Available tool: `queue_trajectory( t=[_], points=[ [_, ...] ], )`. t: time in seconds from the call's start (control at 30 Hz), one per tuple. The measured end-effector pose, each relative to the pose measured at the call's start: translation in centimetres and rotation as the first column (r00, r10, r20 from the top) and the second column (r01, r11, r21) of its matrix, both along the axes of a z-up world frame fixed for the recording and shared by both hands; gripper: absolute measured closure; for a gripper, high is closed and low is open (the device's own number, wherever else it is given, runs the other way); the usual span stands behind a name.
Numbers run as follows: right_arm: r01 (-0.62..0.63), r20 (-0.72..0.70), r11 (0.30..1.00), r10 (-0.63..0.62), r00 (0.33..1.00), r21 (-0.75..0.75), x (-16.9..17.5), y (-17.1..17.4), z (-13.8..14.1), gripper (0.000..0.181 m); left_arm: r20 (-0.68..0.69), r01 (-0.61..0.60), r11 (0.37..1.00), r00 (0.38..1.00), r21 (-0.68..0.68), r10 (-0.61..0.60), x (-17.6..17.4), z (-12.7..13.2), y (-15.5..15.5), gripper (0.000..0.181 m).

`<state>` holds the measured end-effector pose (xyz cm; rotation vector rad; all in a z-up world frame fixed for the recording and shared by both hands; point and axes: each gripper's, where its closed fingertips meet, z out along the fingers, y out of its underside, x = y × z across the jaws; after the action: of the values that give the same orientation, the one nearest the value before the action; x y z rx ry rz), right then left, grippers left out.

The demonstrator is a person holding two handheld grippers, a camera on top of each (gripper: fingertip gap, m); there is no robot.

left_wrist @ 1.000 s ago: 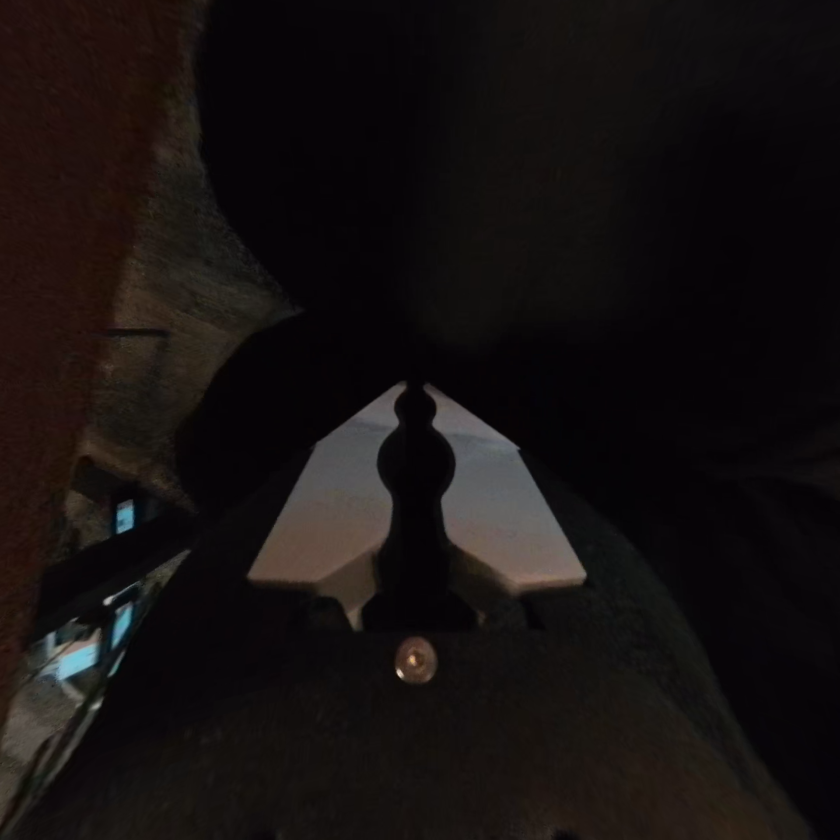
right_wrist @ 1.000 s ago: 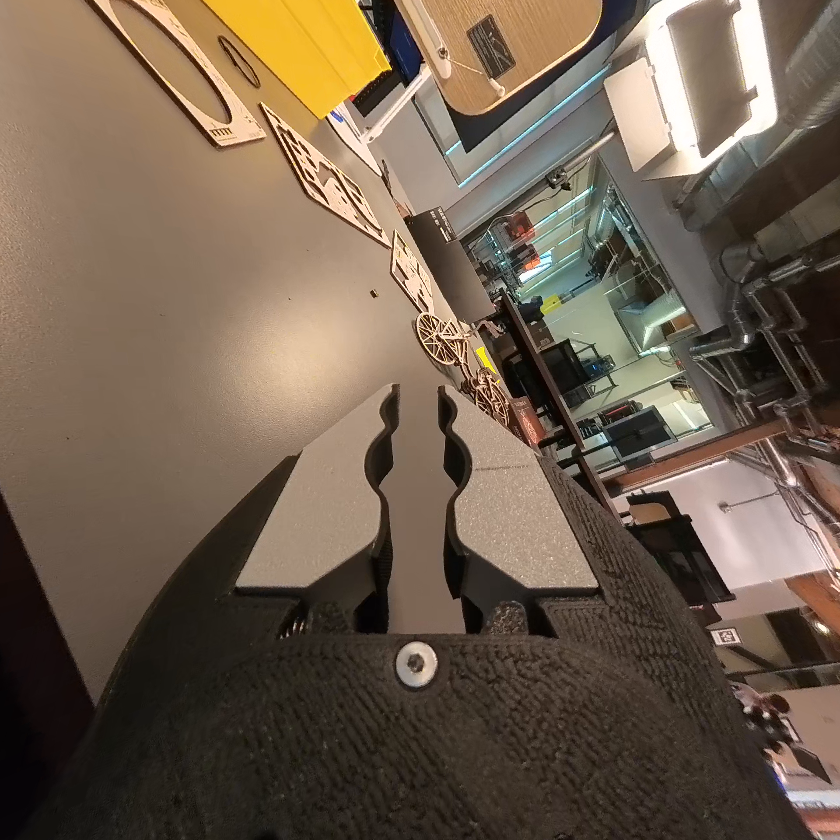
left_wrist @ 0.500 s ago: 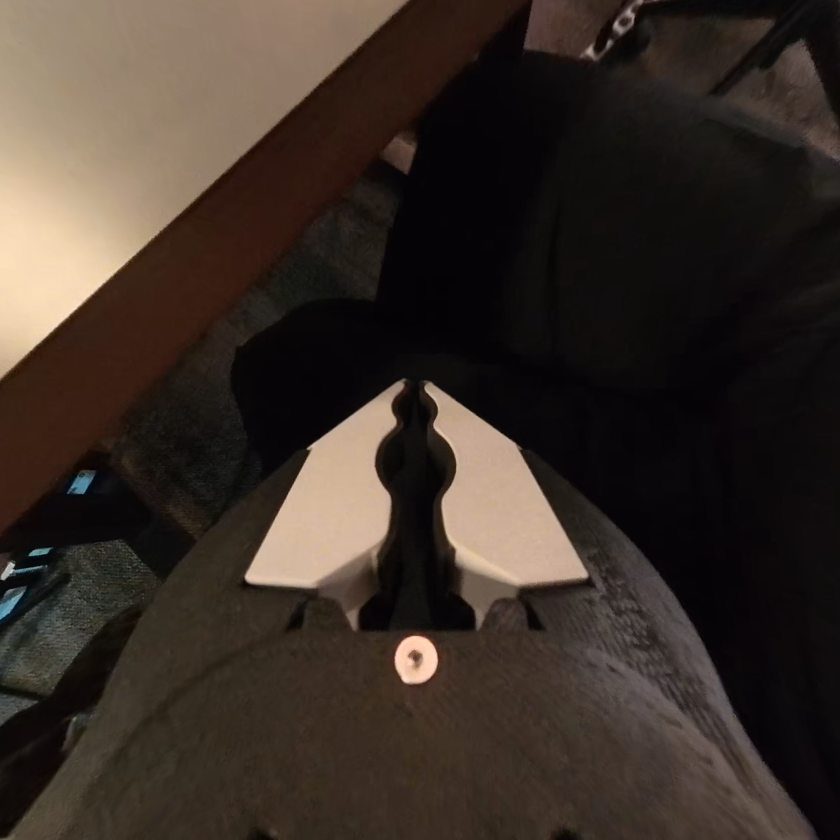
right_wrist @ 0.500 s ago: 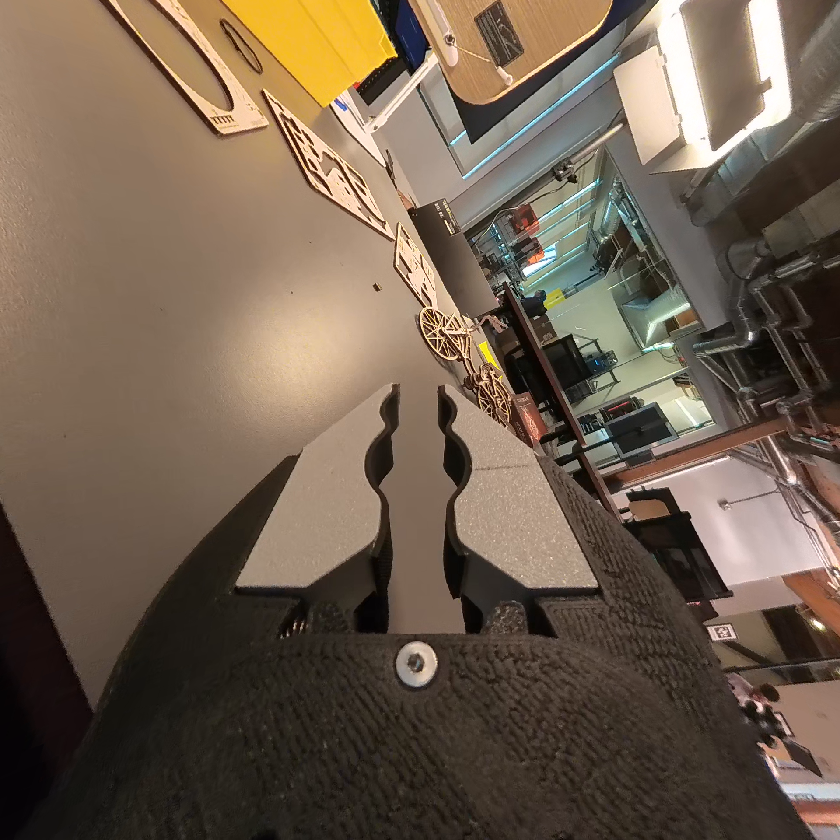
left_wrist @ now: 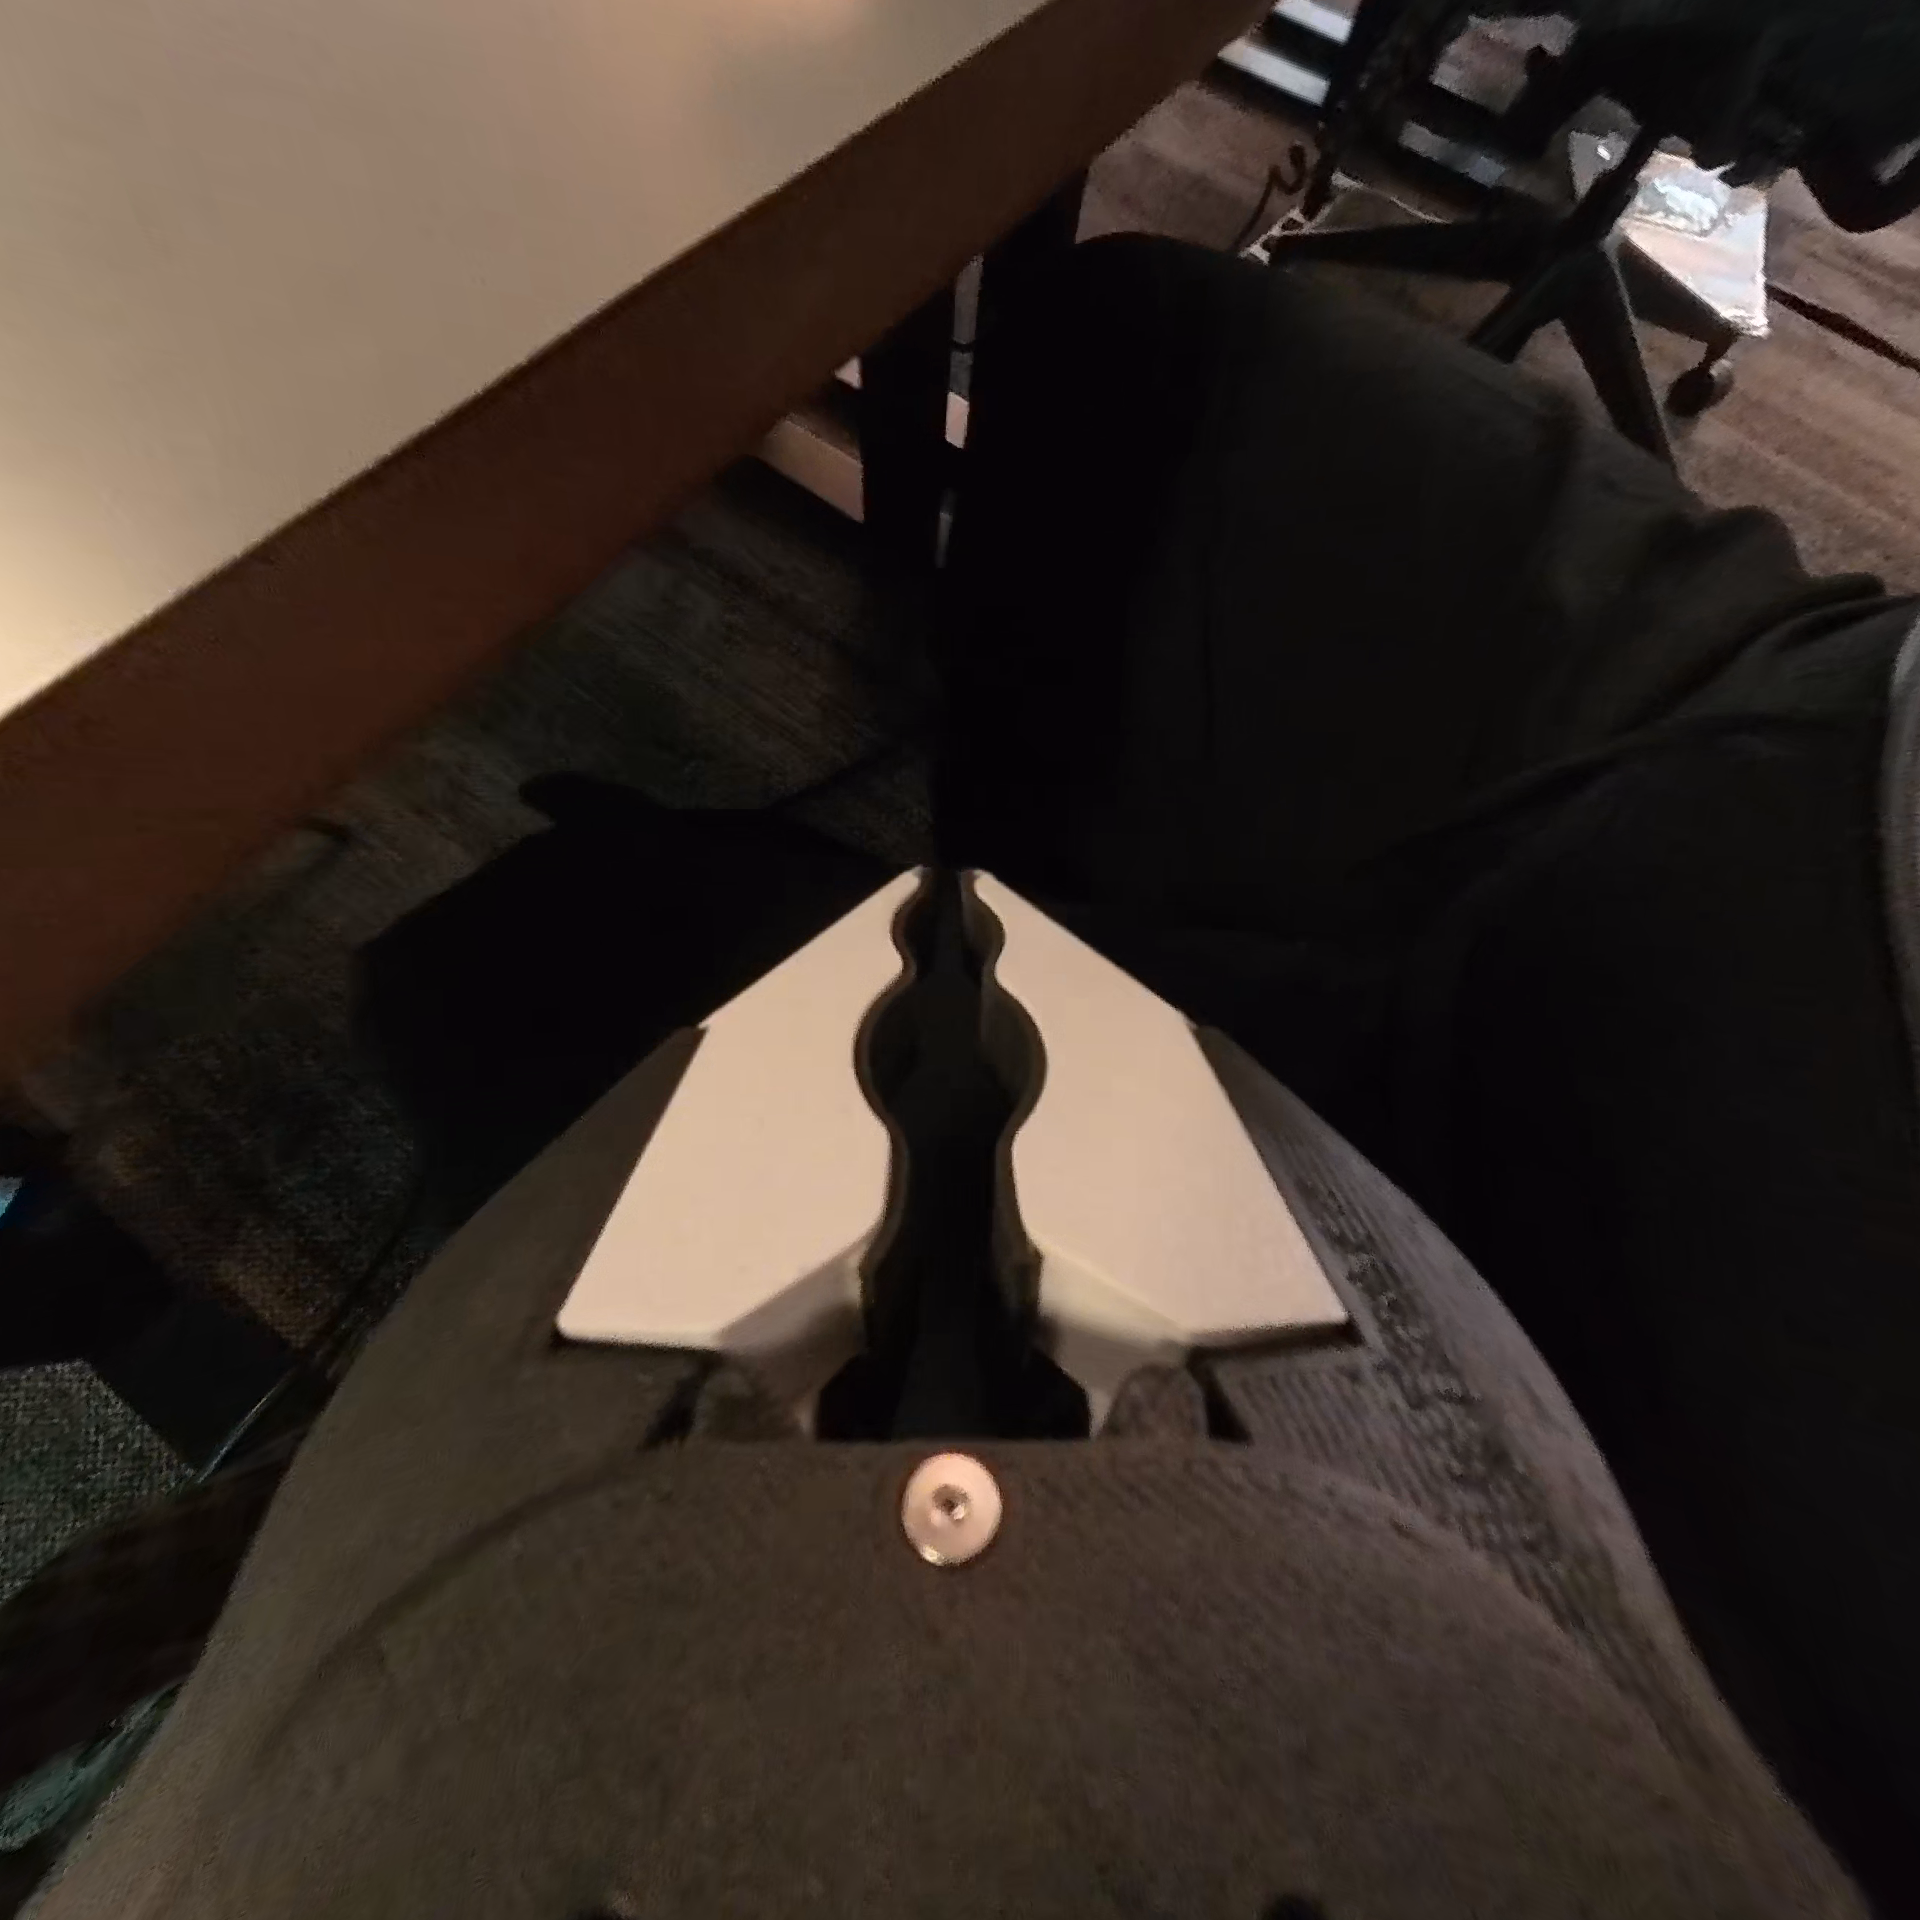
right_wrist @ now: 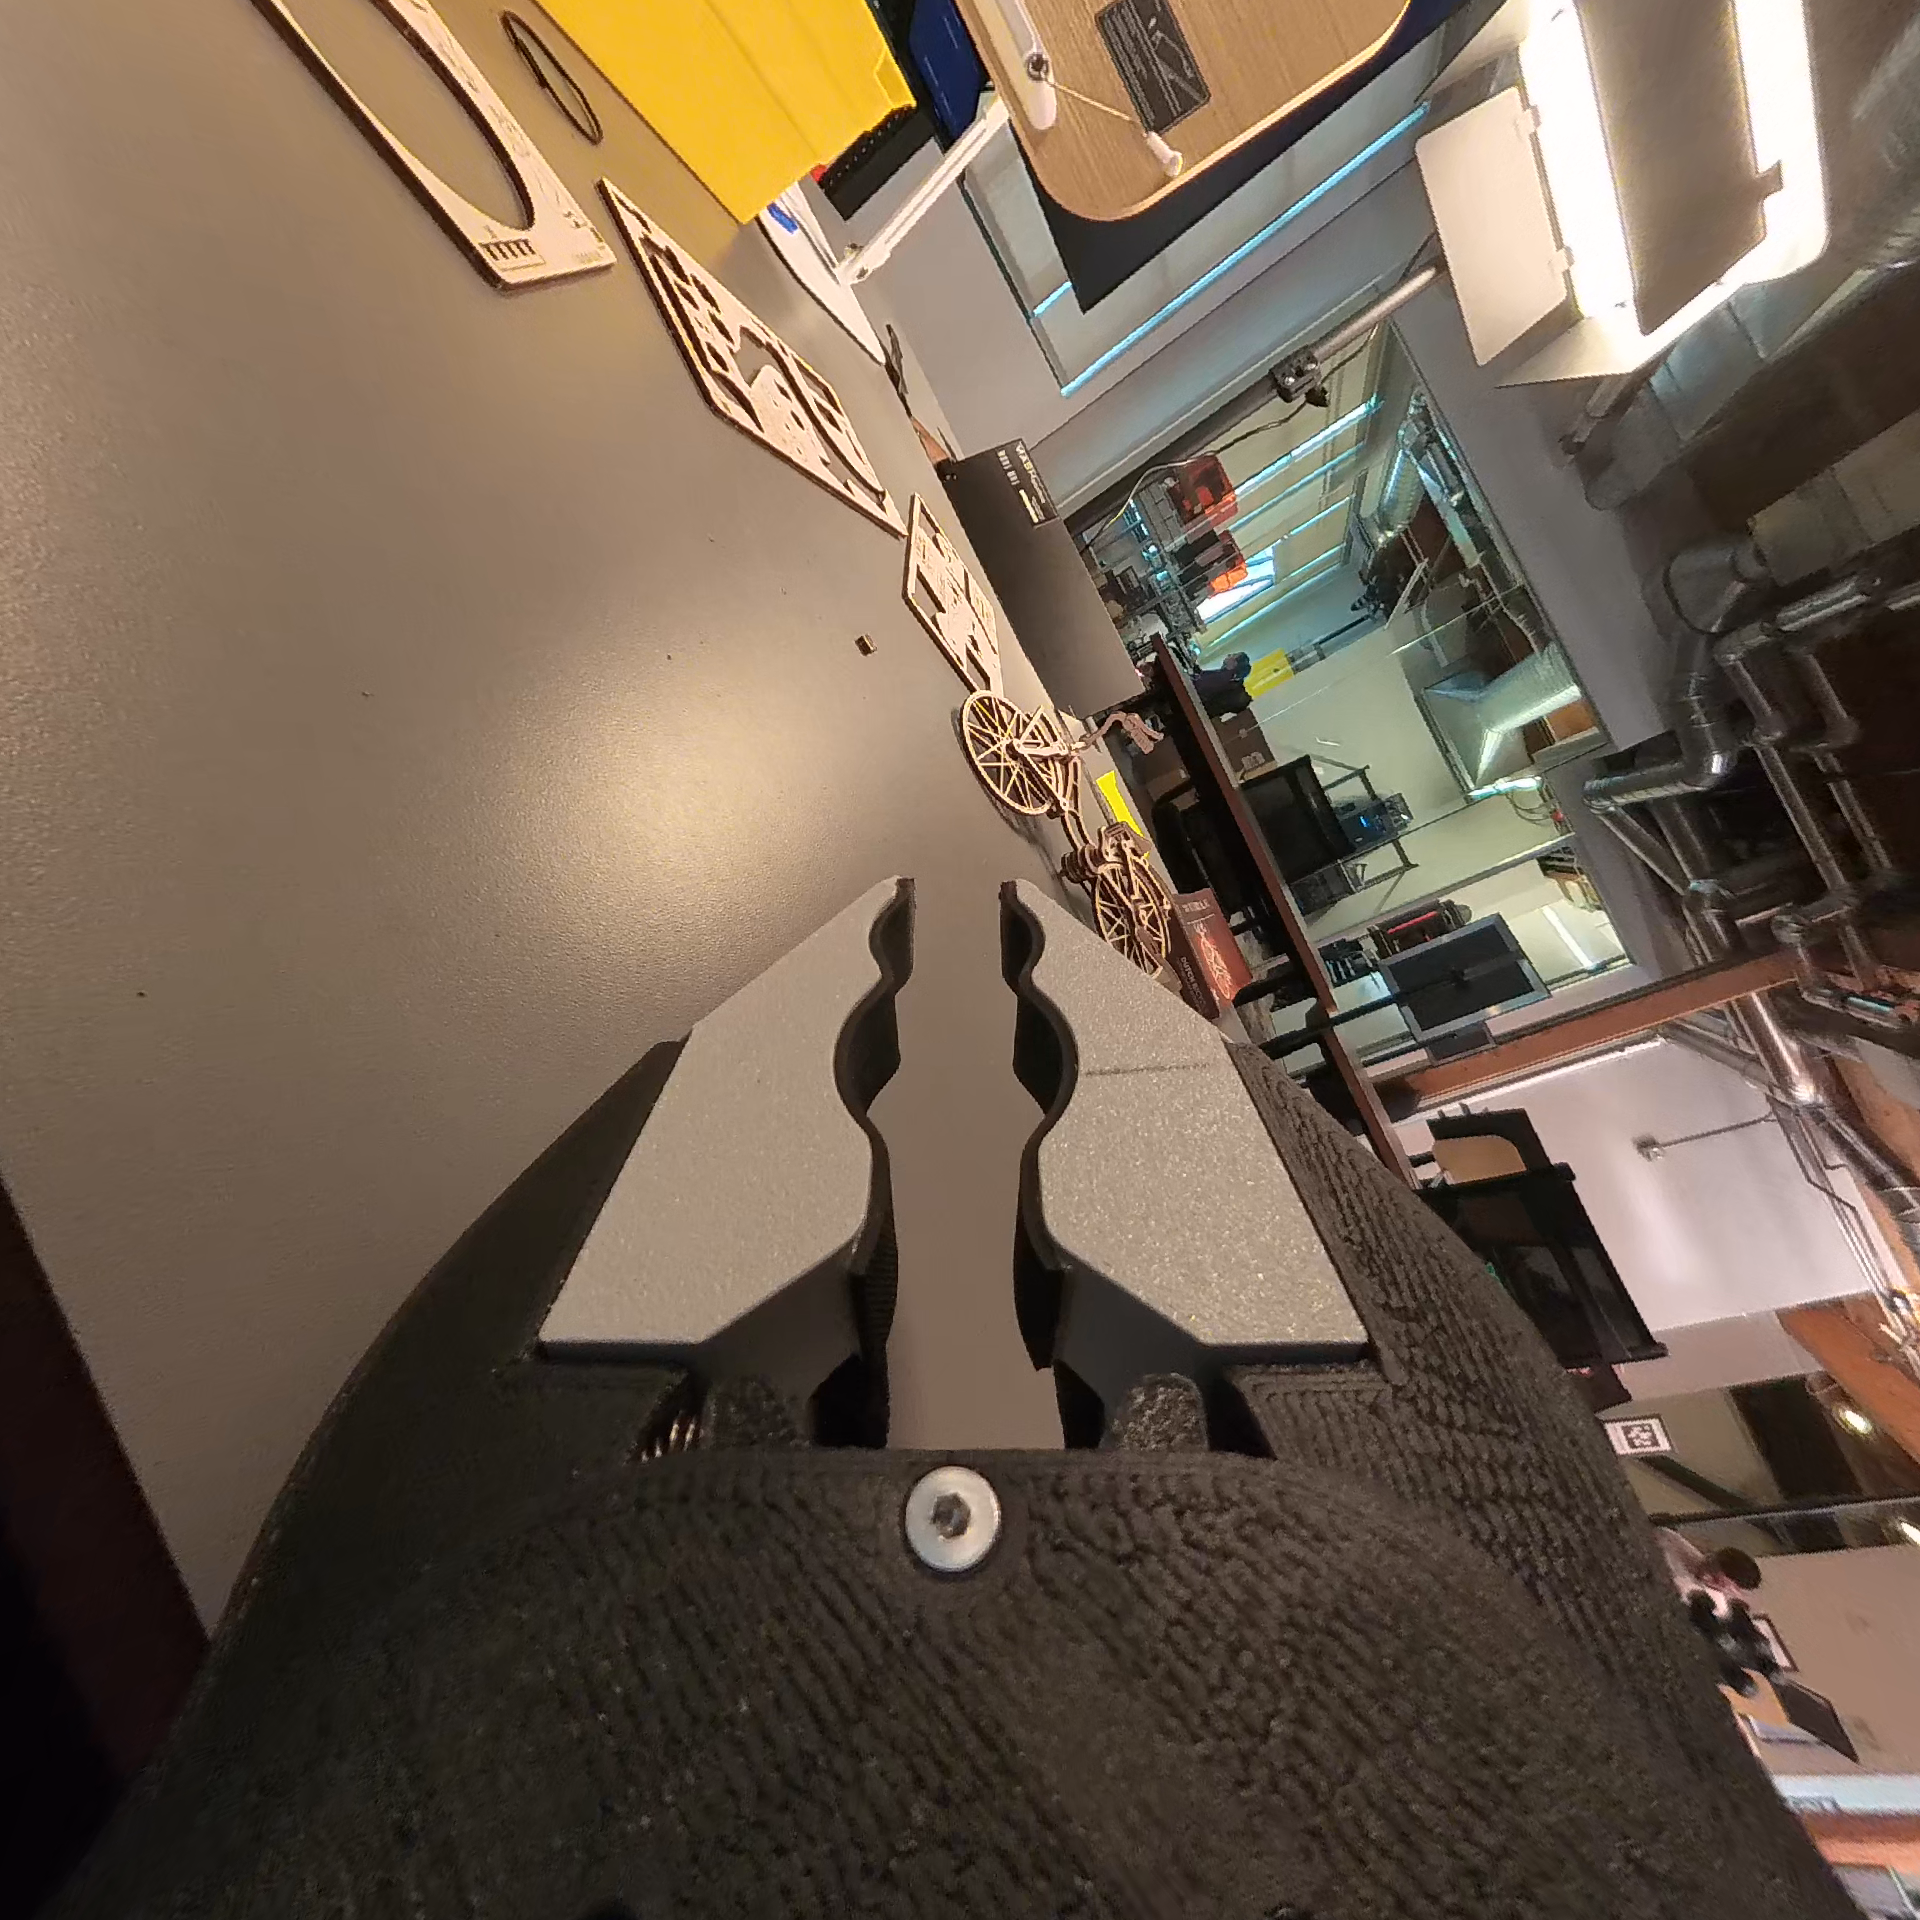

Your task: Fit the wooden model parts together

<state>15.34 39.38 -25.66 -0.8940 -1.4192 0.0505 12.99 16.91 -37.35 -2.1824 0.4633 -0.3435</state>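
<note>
While the left claw [left_wrist: 948, 883] is pointed below the tabletop [left_wrist: 312, 312], its jaws are seen nearly closed at the tips, with nothing gripped between them. Dark trousers [left_wrist: 1351, 623] are seen ahead and to the right of it, carpet [left_wrist: 675, 665] ahead to the left, and a chair base [left_wrist: 1558, 260] further off at the upper right.

The right claw [right_wrist: 956, 894] is held low over the grey tabletop [right_wrist: 364, 727] with the view rolled sideways; its jaws are parted by a narrow gap and nothing is held. Ahead of the claw, slightly to the right and well apart from it, a wooden bicycle model [right_wrist: 1023, 753] is stood on the tabletop, and a second wheeled model [right_wrist: 1127, 899] is seen just right of the fingertips. Further ahead and to the left, flat wooden sheets [right_wrist: 748, 353] with cut-outs are laid in a row, the farthest one [right_wrist: 457, 135] bearing a large round opening. A yellow bin [right_wrist: 748, 83] is set beyond them. A small dark chip [right_wrist: 863, 644] is seen lying alone ahead of the claw
</note>
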Motion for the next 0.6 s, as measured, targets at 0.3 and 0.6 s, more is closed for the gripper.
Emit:
queue_trajectory(
  t=[0.3, 0.6],
  points=[
    [-0.195, -0.129, 0.980, 0.190, 0.973, -0.026, 1.4, -4.8, 2.2, 0.166, -0.041, 0.077, 0.997, 0.996, 0.011, -0.077, 1.6, -0.3, -0.1, 0.180],
    [-0.306, 0.289, 0.860, 0.440, 0.850, -0.409, 6.5, -17.1, -13.7, 0.171, 0.025, 0.005, 0.998, 1.000, 0.057, -0.007, -0.3, 0.5, 0.1, 0.181]
  ],
)
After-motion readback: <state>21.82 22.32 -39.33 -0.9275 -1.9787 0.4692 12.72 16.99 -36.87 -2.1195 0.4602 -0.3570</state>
